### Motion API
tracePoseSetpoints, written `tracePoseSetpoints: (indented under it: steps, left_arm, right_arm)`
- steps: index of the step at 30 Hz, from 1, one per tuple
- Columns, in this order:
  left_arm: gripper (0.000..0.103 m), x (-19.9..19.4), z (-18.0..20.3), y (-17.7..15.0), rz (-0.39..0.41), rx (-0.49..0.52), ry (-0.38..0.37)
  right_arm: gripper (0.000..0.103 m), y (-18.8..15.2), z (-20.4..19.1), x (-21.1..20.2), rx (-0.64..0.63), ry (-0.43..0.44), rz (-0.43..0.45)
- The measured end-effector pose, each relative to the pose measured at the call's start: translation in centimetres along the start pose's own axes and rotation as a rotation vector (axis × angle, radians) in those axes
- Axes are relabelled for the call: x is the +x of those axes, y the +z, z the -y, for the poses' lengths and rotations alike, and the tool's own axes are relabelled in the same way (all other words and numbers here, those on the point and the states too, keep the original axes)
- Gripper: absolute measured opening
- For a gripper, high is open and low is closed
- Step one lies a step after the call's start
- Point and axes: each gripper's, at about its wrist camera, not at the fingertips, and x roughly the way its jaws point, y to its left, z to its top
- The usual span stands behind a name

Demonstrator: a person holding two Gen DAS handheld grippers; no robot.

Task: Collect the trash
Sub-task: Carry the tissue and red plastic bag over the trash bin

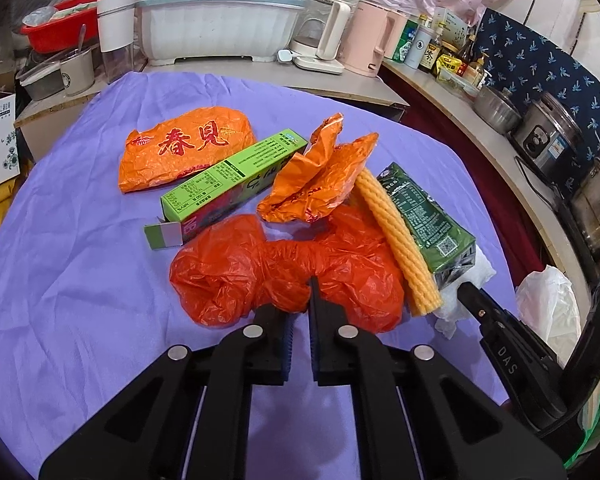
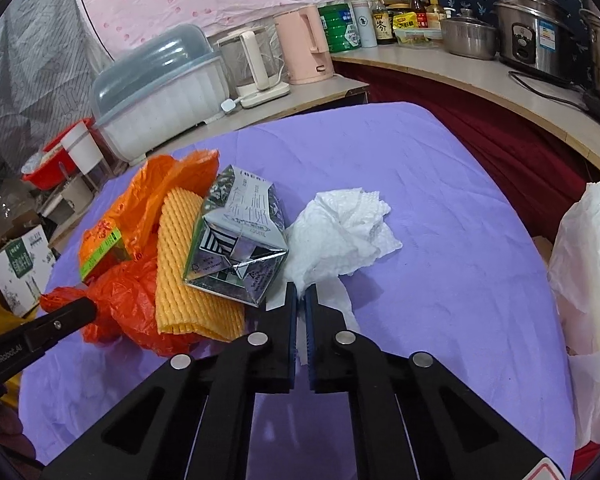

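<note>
Left wrist view: plastic bag at lower centre of the desk. Long box just behind it, flat wrapper at upper left, crumpled wrapper centre. Foam net right of the bag, carton beside the net. Right wrist view: paper towel just right of the carton, centre frame.

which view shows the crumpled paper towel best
The right wrist view: the crumpled paper towel lies in full view on the purple cloth, with the right claw shut on its near edge. In the left wrist view, only a scrap peeks out behind the green carton.
</note>
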Motion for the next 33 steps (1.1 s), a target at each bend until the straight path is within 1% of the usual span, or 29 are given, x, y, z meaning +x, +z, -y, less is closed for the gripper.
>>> tracePoseSetpoints:
  steps: [5, 9, 15, 21, 27, 33]
  left_arm:
    - [0.006, -1.5, 0.6, -0.2, 0.018, 0.006, -0.005]
    - [0.005, -3.2, 1.1, -0.3, 0.042, 0.011, -0.009]
    - [0.005, -6.7, 2.5, -0.3, 0.096, 0.022, -0.015]
    - [0.005, -10.2, 4.3, -0.6, 0.144, 0.044, -0.036]
    - [0.005, -13.5, 7.4, -1.3, 0.192, 0.09, -0.064]
    - [0.005, -16.0, 11.7, -2.3, 0.225, 0.159, -0.098]
  right_arm:
    - [0.003, 0.4, 0.4, -2.4, 0.008, 0.001, 0.038]
    - [0.003, 0.9, 1.0, -5.2, 0.019, 0.001, 0.083]
    - [0.003, 1.4, 1.7, -9.4, 0.028, -0.002, 0.147]
    - [0.003, 1.8, 2.9, -13.7, 0.044, 0.0, 0.213]
    - [0.003, 1.7, 4.4, -18.0, 0.053, -0.006, 0.277]
    - [0.003, 1.5, 6.8, -21.9, 0.068, -0.028, 0.33]
